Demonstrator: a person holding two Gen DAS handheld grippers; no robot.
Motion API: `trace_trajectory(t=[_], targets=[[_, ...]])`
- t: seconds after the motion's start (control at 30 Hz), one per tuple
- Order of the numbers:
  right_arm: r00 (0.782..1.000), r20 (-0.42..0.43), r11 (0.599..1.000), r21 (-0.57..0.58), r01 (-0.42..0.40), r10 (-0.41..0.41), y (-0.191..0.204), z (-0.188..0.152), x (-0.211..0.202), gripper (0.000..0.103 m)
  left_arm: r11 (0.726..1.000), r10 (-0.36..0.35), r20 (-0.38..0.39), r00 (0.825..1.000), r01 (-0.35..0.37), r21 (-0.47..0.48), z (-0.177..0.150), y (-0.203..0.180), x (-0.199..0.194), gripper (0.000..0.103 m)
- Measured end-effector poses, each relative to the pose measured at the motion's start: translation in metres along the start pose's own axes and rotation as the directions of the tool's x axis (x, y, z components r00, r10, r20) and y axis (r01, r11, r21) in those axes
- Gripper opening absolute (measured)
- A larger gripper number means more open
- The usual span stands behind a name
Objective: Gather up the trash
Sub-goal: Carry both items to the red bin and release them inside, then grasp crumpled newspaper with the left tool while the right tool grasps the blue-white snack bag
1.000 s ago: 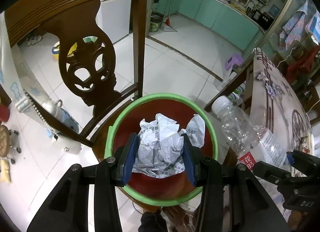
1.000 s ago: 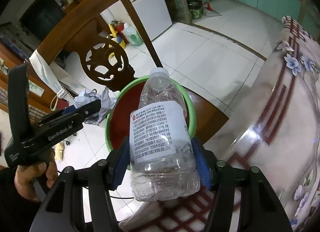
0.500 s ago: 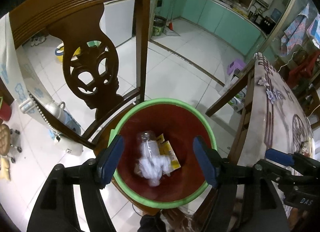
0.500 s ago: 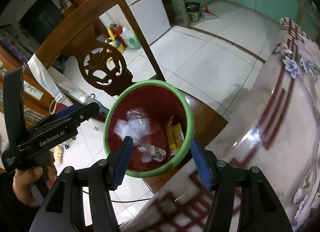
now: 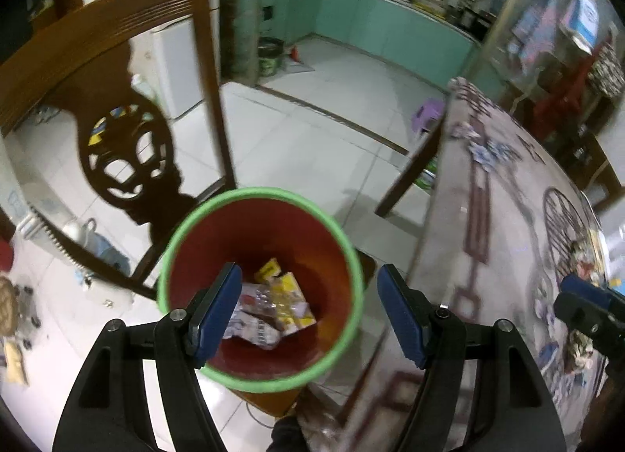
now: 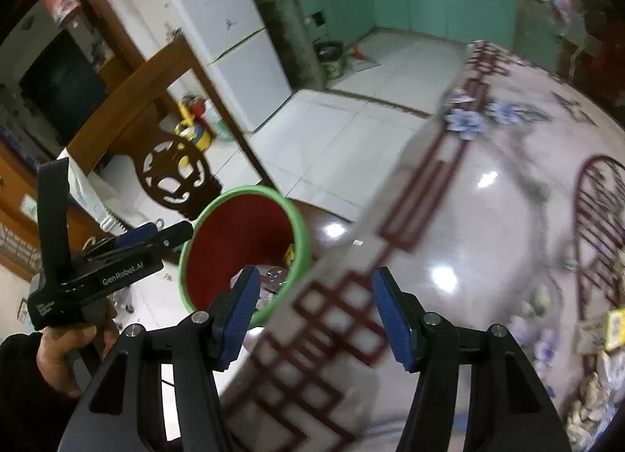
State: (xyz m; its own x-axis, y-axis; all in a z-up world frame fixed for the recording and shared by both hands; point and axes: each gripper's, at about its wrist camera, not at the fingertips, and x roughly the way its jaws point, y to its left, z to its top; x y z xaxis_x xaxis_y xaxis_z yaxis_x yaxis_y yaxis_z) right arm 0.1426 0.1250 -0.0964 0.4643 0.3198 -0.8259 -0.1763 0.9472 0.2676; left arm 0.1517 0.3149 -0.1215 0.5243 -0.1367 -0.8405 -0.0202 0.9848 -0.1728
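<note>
You are looking down into the round red plastic bin with the green rim (image 5: 259, 376), which is sitting below and just ahead of your left gripper (image 5: 308, 309). Its blue-padded jaws are standing apart with nothing between them. In the bottom of the bin a heap of rubbish (image 5: 273, 305) is lying: crumpled white paper, yellow wrappers and what looks like clear plastic; the blur is keeping me from counting the pieces. Your right gripper (image 6: 314, 313) is hovering over the near edge of the glossy patterned table (image 6: 488, 225), jaws likewise apart and empty, with the bin down to their left.

By my reading, the drop-off step is finishing and you are turning toward the next pickup. That calls for swinging both grippers over the table, toward the scraps (image 6: 593, 339) lying far right of the right jaws: a yellow packet and some crumpled bits, number unclear.

Counted: one bin, two grippers, one carved brown wooden chair (image 5: 129, 147) beyond the bin, one table.
</note>
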Motion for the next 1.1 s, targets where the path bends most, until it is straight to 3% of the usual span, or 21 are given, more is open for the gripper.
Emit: trace_trajectory(t=[0.43,0.7,0.9,1.1], targets=[[0.986,0.081,0.982,0.136,0.132,-0.144,-0.135,-0.076,-0.114,0.059,0.987,-0.09,-0.007,0.996,0.09,0.133,-0.043,-0.126,-0.025,0.073],[0.953,0.003,0.895,0.346,0.283,-0.303,-0.276,-0.157,-0.167,0.06,0.956,-0.195,-0.045,0.98,0.2,0.214,-0.082,-0.216,-0.039,0.083],[0.939,-0.08,0.833,0.442,0.334,-0.334,-0.342,-0.202,-0.176,0.061,0.924,-0.256,-0.091,0.962,0.271,0.269,-0.107,-0.274,-0.045,0.084],[0.952,-0.128,0.849,0.433,0.304,-0.277,-0.354,-0.217,-0.151,0.061,0.882,-0.289,-0.126,0.949,0.315,0.35,-0.128,-0.326,-0.05,0.086]])
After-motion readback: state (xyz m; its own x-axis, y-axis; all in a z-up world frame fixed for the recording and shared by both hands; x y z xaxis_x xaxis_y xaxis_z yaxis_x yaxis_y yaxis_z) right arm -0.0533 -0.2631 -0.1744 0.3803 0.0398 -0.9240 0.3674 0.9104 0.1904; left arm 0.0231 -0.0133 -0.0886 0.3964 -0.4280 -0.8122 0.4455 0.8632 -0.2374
